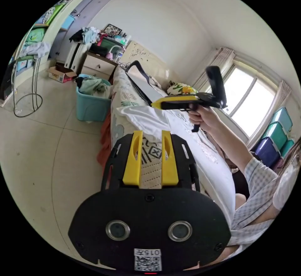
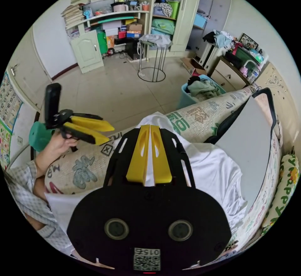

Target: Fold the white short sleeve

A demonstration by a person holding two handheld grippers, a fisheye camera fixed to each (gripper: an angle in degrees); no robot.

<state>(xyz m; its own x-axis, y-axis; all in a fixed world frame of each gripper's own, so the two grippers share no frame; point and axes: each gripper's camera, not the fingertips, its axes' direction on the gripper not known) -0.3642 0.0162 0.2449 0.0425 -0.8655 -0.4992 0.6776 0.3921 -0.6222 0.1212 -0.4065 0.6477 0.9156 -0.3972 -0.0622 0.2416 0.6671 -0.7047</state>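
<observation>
Left gripper view: left tool (image 1: 150,141) jaws apart, empty, above the bed (image 1: 125,94); white short sleeve (image 1: 141,119) lies just beyond its tips. Right gripper view: right tool (image 2: 150,135) jaws nearly closed, white fabric showing between them, can't confirm a grip; shirt spread beneath, bunched. Judgement: folding barely started, most remains.

Both views ride above the bed (image 1: 125,94), close over it: left faces the window (image 1: 247,100), right faces the shelves (image 2: 103,13).
</observation>
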